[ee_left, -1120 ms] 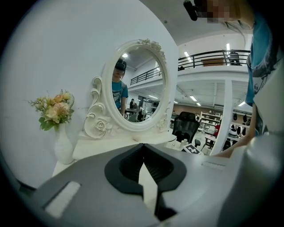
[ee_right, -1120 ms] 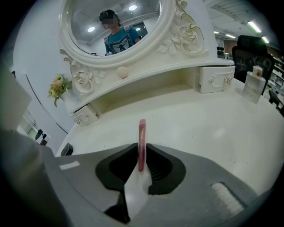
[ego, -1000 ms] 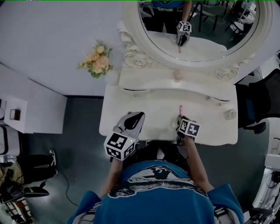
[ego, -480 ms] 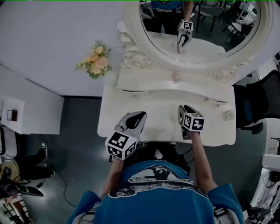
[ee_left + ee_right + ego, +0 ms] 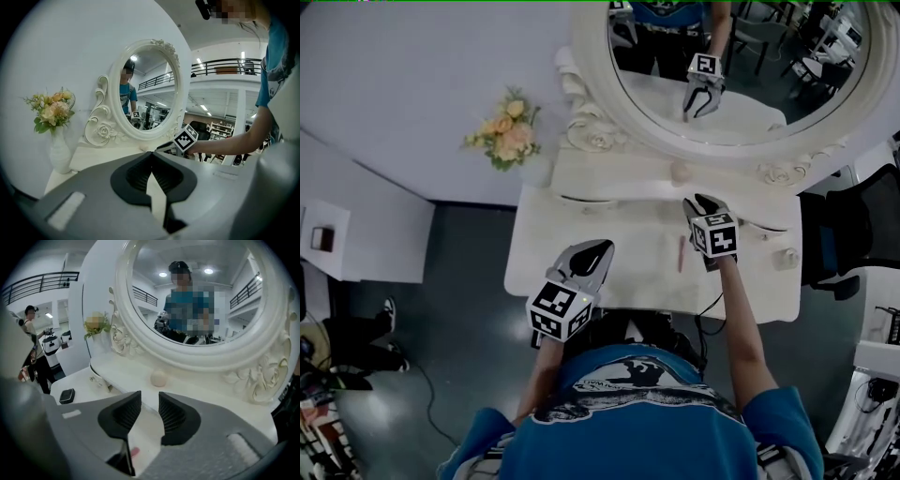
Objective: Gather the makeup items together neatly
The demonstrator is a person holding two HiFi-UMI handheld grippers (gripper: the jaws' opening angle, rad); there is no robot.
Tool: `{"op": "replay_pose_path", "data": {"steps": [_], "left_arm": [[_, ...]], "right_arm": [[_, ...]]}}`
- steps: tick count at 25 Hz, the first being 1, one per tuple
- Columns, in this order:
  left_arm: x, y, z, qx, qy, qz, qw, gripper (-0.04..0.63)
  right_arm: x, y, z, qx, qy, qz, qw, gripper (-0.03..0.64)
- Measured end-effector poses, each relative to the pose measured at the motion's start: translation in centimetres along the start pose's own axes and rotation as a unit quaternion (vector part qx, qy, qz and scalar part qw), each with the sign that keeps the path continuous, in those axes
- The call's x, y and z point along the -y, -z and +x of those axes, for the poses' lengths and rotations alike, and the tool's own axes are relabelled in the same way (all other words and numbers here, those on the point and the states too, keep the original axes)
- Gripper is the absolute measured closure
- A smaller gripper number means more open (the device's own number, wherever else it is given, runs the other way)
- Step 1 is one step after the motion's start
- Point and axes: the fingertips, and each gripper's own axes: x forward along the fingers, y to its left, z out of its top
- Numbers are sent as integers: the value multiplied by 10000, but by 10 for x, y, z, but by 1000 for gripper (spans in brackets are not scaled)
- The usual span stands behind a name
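Closest to the person and farthest out from the oval mirror (image 5: 759,84): left claw (image 5: 598,249), closed tip against tip, nothing inside, over the front left part of the white desk (image 5: 647,272). A little nearer to the mirror, below its middle: slim pink makeup stick (image 5: 681,253), flat on the desk, alone, pointing toward the mirror. Near the stick's right side, apart from it: right claw (image 5: 701,202), parted by a narrow gap, empty, tips aimed at the mirror's base. On the shelf directly under the mirror: small round knob (image 5: 680,172). Left of the mirror: bunch of peach flowers (image 5: 508,131).
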Motion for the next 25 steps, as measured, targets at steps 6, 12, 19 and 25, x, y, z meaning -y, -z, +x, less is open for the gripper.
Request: {"op": "replay_pose_path", "data": {"steps": [6, 12, 19, 25], "left_arm": [[-5, -4, 5, 48, -164, -63, 9998, 583], [-11, -6, 4, 112, -473, -171, 9987, 583], [-15, -6, 1, 163, -807, -300, 9962, 583], [-16, 4, -3, 104, -1011, -423, 9939, 583]], "right_arm": [[11, -19, 19, -97, -121, -444, 9989, 495], [16, -33, 35, -159, -242, -703, 9971, 485], [17, -30, 54, -303, -344, -1001, 9939, 508], [19, -21, 60, -63, -355, -795, 9962, 555]]}}
